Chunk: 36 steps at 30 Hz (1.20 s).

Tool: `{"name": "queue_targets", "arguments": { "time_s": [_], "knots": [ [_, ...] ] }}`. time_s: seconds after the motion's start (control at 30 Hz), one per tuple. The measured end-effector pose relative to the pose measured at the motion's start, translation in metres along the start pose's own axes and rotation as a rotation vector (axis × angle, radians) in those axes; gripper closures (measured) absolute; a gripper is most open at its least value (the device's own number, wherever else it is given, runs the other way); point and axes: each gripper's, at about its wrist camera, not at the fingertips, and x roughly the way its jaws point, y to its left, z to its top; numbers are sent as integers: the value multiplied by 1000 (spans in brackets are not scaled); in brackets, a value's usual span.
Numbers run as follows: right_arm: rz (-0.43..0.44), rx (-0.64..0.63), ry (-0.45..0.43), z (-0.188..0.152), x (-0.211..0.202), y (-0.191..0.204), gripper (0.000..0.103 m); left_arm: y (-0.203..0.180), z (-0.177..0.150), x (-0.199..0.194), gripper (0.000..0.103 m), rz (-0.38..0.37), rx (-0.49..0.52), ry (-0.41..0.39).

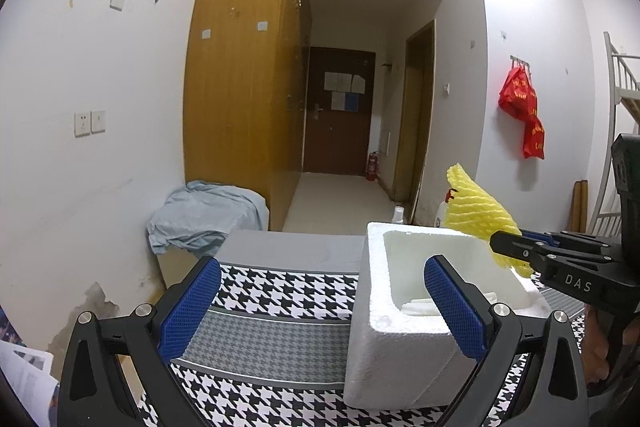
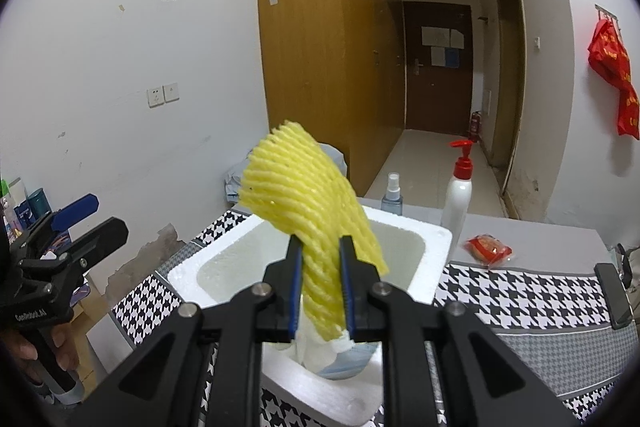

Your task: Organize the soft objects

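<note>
The yellow foam net (image 2: 308, 211) sits pinched in my right claw (image 2: 320, 291), its long axis rising up and away from my fingers, tip leaning toward the far wall. It hangs directly above the white foam box (image 2: 434, 239), which stands on the houndstooth-covered table (image 2: 520, 291) near its far edge. So the drop lies straight down from my right claw, and I judge a short lowering is all it needs. In the box's near end lie pale soft things I cannot identify. My left claw (image 1: 324, 303) is spread wide, holding nothing, just beside the box's left wall.
</note>
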Motion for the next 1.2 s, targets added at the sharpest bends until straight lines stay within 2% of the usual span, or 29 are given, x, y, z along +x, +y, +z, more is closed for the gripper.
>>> {"name": "queue_targets", "arguments": {
  "time_s": [0.17,0.2,0.23,0.3,0.63,0.87,1.03,1.1,1.2],
  "knots": [
    [3,-2,17,-1,5,-1,80,1,-1,1,1,-3,1,3],
    [6,-3,20,-1,6,0,71,1,-1,1,1,-3,1,3],
    [8,-4,22,0,7,0,56,1,-1,1,1,-1,0,3],
    [-14,-4,16,0,7,1,40,3,-1,1,1,1,-1,2],
    [-6,-13,11,-1,4,6,39,1,-2,3,1,0,-1,7],
    [-30,3,8,-2,0,4,36,2,-1,1,1,-19,-6,7],
    [-62,21,-39,-3,-17,1,11,-7,0,-1,1,-53,8,8],
    [-86,28,-62,-5,-27,-2,4,-15,1,-4,1,-85,20,8],
    [-126,37,-95,-11,-48,-7,4,-26,1,-11,1,-114,40,-2]
  ]
}}
